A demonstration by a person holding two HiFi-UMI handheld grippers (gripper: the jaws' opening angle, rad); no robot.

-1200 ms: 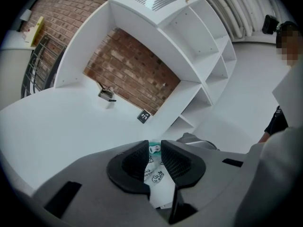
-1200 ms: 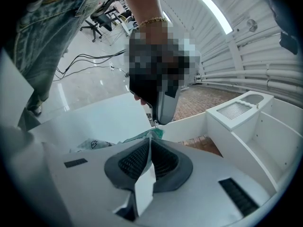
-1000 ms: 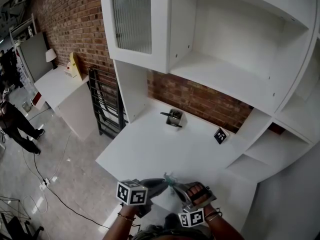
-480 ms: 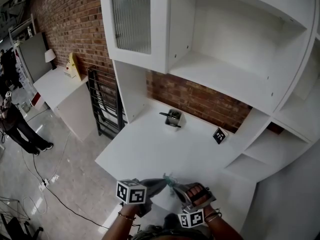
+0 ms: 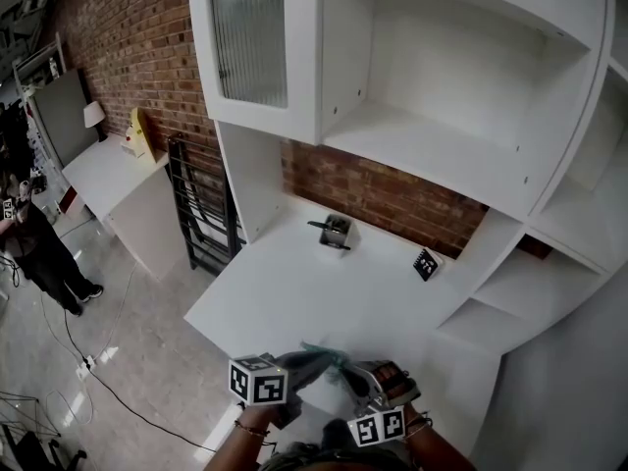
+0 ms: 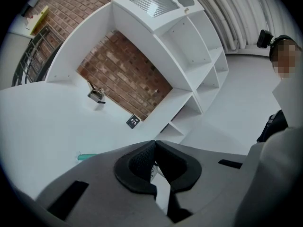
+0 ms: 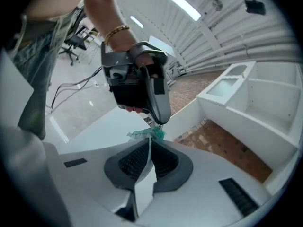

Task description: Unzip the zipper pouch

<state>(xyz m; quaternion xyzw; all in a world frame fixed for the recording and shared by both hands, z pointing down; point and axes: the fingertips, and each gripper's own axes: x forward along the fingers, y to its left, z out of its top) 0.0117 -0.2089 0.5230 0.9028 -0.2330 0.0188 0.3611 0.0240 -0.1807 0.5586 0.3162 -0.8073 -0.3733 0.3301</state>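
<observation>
At the lower centre of the head view, both tools work close together over the near edge of the white desk [image 5: 285, 283]. The right gripper [image 7: 149, 148] has its jaws pressed together on the pale body of the zipper pouch [image 7: 142, 135], just below its teal top strip. The left gripper [image 6: 154, 150] is likewise closed; it appears to pinch the small zipper pull [image 7: 150, 122] at that strip, though the piece is too small to confirm. Whether the pouch rests on the desk cannot be told.

Risks, as judged: both holds are thin and shallow. A pull not in line with the zipper could slip the tab from the pads or drag the film out of the right jaws. With the work at the desk edge, a released pouch may fall to the floor.

Room is good. The desk is bare towards the middle of the frame. A metal holder [image 5: 336, 232] and a marker card [image 5: 426, 264] stand well apart, near the brick wall [image 5: 392, 199]. The shelving [image 5: 442, 155] sits above and clear. A person [image 5: 39, 253] stands far off at the left.
</observation>
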